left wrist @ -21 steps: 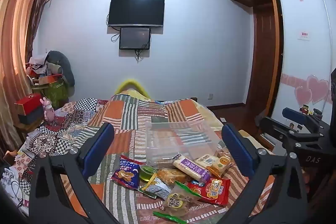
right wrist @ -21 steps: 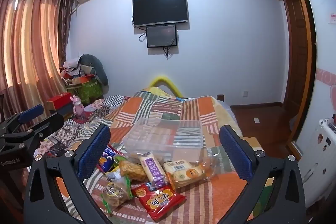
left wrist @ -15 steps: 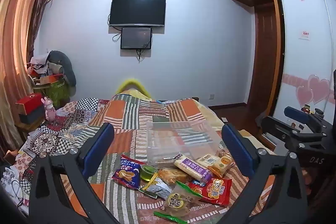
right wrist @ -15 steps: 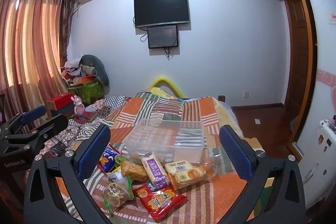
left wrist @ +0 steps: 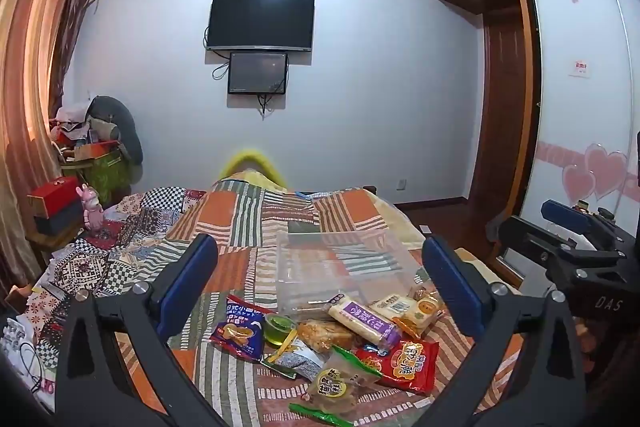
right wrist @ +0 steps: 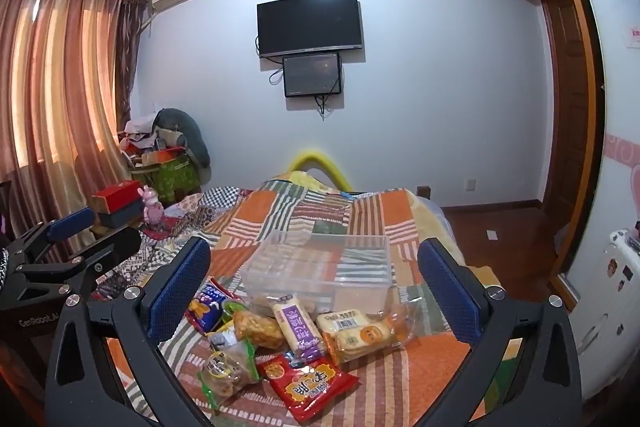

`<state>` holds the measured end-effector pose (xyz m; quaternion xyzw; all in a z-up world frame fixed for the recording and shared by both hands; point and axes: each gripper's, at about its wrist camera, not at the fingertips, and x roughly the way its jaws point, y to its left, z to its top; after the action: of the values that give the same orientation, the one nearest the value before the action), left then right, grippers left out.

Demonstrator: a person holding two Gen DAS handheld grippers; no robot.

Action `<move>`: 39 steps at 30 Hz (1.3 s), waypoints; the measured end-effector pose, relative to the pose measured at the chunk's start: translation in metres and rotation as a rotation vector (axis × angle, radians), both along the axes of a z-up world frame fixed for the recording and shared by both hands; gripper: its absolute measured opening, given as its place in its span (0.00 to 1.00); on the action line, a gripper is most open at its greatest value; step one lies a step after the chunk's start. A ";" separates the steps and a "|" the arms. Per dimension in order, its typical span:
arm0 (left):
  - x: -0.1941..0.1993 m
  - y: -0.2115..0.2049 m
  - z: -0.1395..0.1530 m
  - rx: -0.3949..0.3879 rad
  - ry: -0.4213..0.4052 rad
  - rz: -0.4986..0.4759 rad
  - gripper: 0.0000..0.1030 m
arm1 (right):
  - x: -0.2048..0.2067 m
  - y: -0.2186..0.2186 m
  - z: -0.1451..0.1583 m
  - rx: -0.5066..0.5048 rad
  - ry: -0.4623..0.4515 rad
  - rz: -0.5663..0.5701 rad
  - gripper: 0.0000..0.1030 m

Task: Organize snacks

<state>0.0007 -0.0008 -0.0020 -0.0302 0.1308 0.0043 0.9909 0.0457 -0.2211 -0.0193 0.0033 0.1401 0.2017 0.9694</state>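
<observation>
Several snack packets lie in a heap on the patchwork bedspread [left wrist: 256, 219]: a red packet [left wrist: 404, 363] [right wrist: 306, 385], a purple-labelled bar [left wrist: 362, 317] [right wrist: 294, 323], a blue packet [left wrist: 238, 331] [right wrist: 204, 309], and a green-edged bag [left wrist: 340, 383] [right wrist: 228, 371]. A clear plastic box [left wrist: 340, 267] [right wrist: 320, 267] stands just behind them. My left gripper [left wrist: 320, 279] and right gripper [right wrist: 314, 279] are both open and empty, held above and short of the heap.
The bed's right edge drops to a wooden floor [right wrist: 504, 227] by a wardrobe [left wrist: 504, 107]. A side table with boxes and a pink toy [left wrist: 92, 211] stands left of the bed. Each gripper shows in the other's view: right [left wrist: 576, 259], left [right wrist: 52, 255].
Both views have shifted slightly; the grippers stay open and the snacks have not moved.
</observation>
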 end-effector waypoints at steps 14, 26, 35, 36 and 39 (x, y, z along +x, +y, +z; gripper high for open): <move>0.001 0.002 0.000 -0.009 0.001 -0.002 1.00 | 0.000 -0.002 0.001 0.010 -0.001 -0.005 1.00; 0.000 0.002 0.001 -0.011 0.002 -0.003 1.00 | -0.003 -0.002 0.003 0.015 -0.014 -0.004 1.00; 0.001 0.003 0.003 -0.016 -0.002 -0.005 1.00 | -0.003 -0.004 0.002 0.025 -0.015 -0.008 1.00; 0.001 0.003 0.003 -0.017 -0.002 -0.005 1.00 | -0.003 -0.005 0.002 0.026 -0.014 -0.008 1.00; 0.001 0.002 0.003 -0.018 -0.001 -0.005 1.00 | -0.003 -0.005 0.003 0.025 -0.017 -0.010 1.00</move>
<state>0.0019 0.0016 0.0008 -0.0385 0.1302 0.0006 0.9907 0.0428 -0.2261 -0.0167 0.0143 0.1295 0.1985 0.9714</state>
